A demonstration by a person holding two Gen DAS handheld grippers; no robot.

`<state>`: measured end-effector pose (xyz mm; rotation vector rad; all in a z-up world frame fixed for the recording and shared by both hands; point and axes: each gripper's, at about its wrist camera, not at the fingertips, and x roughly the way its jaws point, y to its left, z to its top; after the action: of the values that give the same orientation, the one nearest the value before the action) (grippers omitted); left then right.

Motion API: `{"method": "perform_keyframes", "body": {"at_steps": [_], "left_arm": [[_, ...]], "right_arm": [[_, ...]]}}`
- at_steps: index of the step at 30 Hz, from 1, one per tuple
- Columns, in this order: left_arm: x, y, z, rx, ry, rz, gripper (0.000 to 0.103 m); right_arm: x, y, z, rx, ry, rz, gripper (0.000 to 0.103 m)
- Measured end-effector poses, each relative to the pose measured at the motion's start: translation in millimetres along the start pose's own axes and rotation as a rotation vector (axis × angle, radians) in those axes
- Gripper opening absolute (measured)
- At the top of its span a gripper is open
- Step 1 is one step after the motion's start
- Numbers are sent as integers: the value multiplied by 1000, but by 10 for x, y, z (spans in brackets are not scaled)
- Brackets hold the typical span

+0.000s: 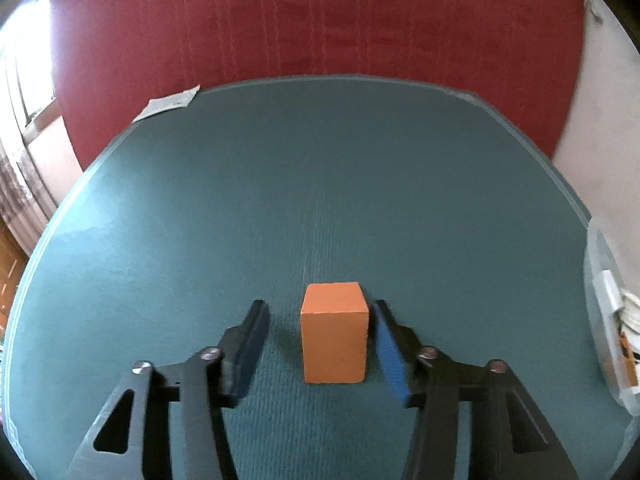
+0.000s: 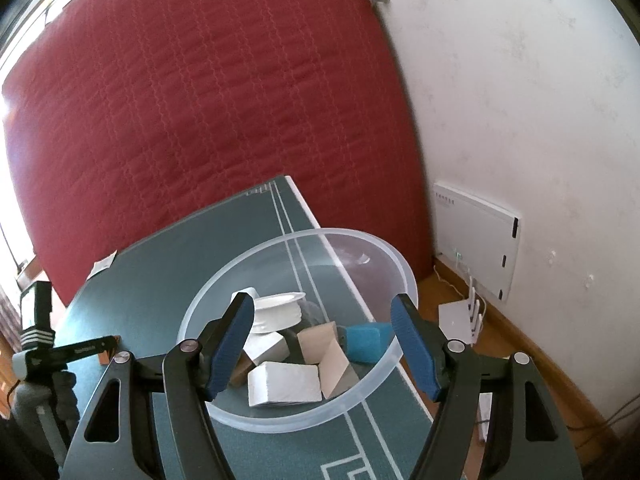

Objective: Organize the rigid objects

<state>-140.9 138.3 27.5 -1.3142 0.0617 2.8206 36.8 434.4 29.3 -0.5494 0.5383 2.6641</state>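
Note:
An orange block stands upright on the green mat. My left gripper is open and straddles the block; the right finger is close to the block's side, the left finger stands apart from it. My right gripper is open and empty, held above a clear plastic bowl. The bowl holds several white and wooden blocks, a blue piece and a white round lid-like piece.
A red mattress leans behind the table. A paper slip lies at the mat's far left edge. The bowl's rim shows at the right of the left wrist view. A white wall box and router sit by the floor. The other handle shows at left.

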Motion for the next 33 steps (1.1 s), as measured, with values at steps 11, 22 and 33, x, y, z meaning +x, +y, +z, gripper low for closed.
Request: {"method": "perform_keyframes", "body": {"at_steps": [11,22,33], "left_arm": [[67,-68,67,46,-10,-65,31],[-250,-471,158,133,-59,-160,31],[-661,-1294,216,320,-115,-341,31]], "right_arm": [[-8,6,-3,1,1,0,72],[2,8,-15,4,-3,2,72],[19,-28,-12,23,-1,3,72]]}}
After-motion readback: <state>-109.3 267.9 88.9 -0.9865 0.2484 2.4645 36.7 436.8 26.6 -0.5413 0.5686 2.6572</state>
